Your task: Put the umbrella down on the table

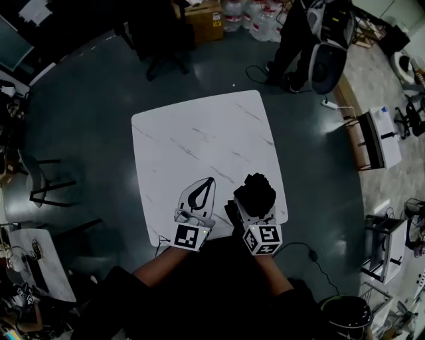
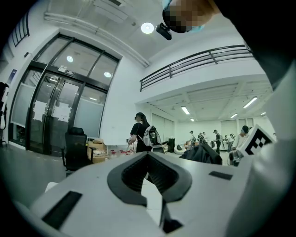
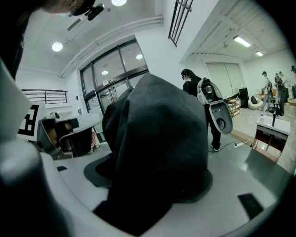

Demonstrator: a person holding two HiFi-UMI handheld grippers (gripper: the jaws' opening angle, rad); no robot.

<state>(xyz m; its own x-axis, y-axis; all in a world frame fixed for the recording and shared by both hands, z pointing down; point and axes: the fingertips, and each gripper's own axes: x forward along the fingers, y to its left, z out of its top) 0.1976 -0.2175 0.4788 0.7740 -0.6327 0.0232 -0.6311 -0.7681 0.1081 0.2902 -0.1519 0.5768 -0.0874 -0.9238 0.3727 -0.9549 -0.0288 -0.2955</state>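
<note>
A black folded umbrella [image 1: 256, 190] is bunched over the near right corner of the white marble table [image 1: 199, 133]. My right gripper [image 1: 254, 199] is shut on the umbrella. In the right gripper view the umbrella's dark fabric [image 3: 157, 148] fills the space between the jaws and hides the fingertips. My left gripper [image 1: 207, 183] lies just left of it above the table's near edge, shut with nothing in it. In the left gripper view, the left gripper [image 2: 148, 155] has its tips together, and the umbrella [image 2: 201, 152] shows to its right.
A person in black with a backpack [image 1: 295, 40] stands beyond the table's far right corner. An office chair [image 1: 159, 40] and cardboard boxes [image 1: 202, 16] are at the back. A chair [image 1: 46, 182] and a small table [image 1: 40, 265] stand to the left. A cable [image 1: 312, 255] lies on the floor.
</note>
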